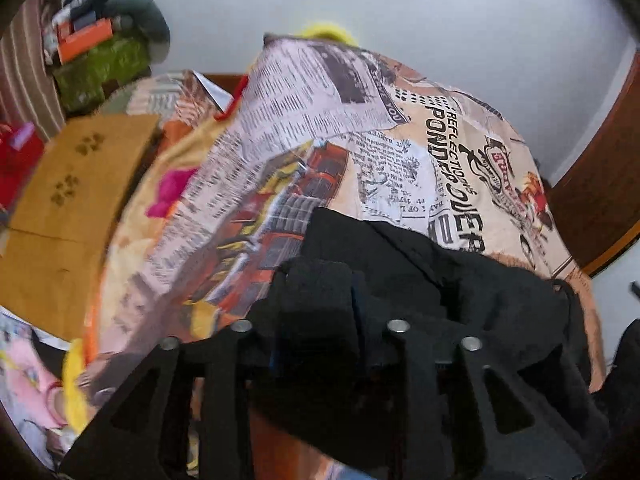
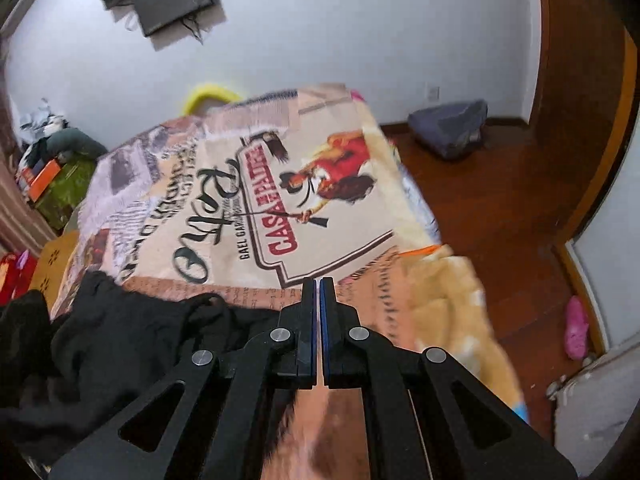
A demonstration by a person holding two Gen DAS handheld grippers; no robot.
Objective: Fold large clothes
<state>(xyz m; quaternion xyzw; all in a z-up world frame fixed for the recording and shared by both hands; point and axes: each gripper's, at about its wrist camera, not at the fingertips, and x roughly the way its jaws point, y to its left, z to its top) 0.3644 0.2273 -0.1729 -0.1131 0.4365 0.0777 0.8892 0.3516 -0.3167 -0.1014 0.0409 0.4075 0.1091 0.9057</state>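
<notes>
Lay crumpled on the near edge of the printed bedspread [image 2: 248, 184]: soft black garment [image 2: 120, 344], matte and heavily creased. Pinched a thick fold of that cloth, left gripper [image 1: 352, 304]. Hovered just right of the garment, right gripper [image 2: 319, 292], flat blue-lined pads pressed together on nothing.

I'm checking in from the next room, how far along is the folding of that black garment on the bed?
Nothing looks folded yet. The black garment lies bunched on the printed blanket. In hand: the left gripper appears shut on its cloth, fabric draped over its fingers. The right gripper is shut beside it, apparently empty. Left: spreading it flat and making every fold.
</notes>
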